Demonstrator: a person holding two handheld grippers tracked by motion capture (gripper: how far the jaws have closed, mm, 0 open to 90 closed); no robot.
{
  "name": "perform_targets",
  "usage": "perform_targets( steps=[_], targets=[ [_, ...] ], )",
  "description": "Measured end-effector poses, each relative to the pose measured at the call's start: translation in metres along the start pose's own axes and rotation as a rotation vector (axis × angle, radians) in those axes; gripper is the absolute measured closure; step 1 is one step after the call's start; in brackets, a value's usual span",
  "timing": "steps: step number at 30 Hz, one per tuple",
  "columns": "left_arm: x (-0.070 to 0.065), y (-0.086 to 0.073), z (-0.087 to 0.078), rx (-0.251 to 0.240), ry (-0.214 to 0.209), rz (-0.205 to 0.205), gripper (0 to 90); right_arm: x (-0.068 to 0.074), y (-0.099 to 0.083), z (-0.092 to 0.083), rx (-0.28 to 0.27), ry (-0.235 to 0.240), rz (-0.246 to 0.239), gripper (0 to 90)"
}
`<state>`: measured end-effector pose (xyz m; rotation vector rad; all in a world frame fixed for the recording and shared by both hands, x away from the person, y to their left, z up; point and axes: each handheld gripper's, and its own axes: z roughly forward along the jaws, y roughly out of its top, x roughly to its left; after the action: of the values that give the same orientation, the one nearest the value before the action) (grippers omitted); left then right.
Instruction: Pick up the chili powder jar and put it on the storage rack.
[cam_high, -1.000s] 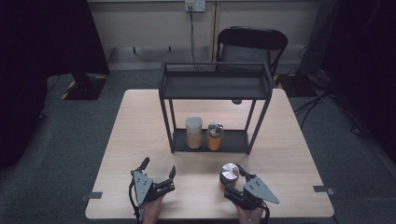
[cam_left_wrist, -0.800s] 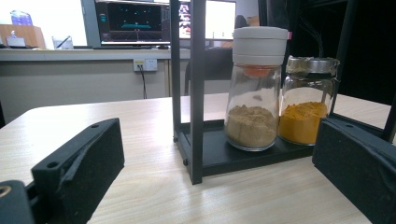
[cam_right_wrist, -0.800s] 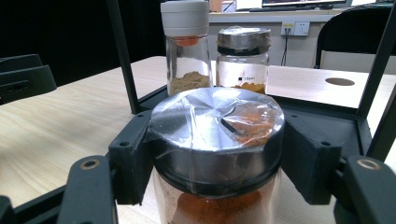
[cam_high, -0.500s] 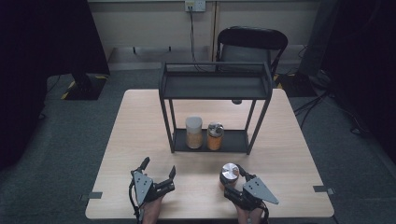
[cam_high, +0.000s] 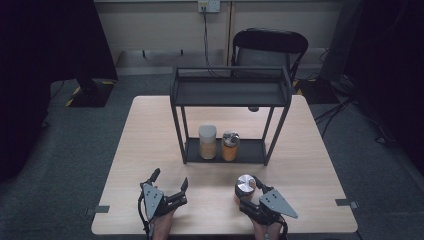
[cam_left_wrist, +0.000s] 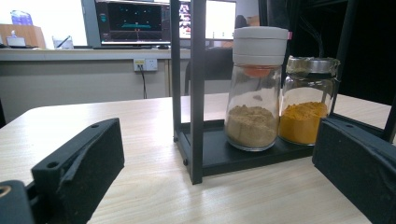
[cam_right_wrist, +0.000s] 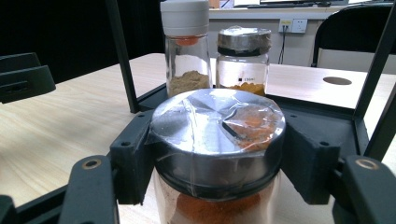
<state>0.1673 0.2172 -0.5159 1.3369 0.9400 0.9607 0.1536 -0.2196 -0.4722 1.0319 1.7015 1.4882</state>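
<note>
Glass spice jar (cam_right_wrist: 217, 154) with a plastic-wrapped steel lid and red-orange powder sits clamped in the right gripper (cam_high: 250, 192) at the pale wooden bench's (cam_high: 320, 165) near edge; the left gripper (cam_high: 170, 186) rests open. Lifting it straight and level should clear the black metal rack's (cam_high: 230, 92) front frame, beside the white-capped jar (cam_high: 207, 141) and the yellow-powder jar (cam_high: 230, 145).

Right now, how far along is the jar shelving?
Done: white-capped jar and yellow-powder jar stand on the rack's bottom shelf. In hand: right gripper is shut on the silver-lidded jar at the table's near edge. Left: likely shelving it; left gripper is open, empty.
</note>
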Motion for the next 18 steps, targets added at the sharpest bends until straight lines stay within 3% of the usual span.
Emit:
perform_targets(
  steps=[18],
  targets=[
    [0.0001,-0.0001,-0.0001,0.0,0.0,0.003,1.6,-0.0017,0.0063,-0.0001,-0.003,0.003,-0.004,34.0]
  ],
)
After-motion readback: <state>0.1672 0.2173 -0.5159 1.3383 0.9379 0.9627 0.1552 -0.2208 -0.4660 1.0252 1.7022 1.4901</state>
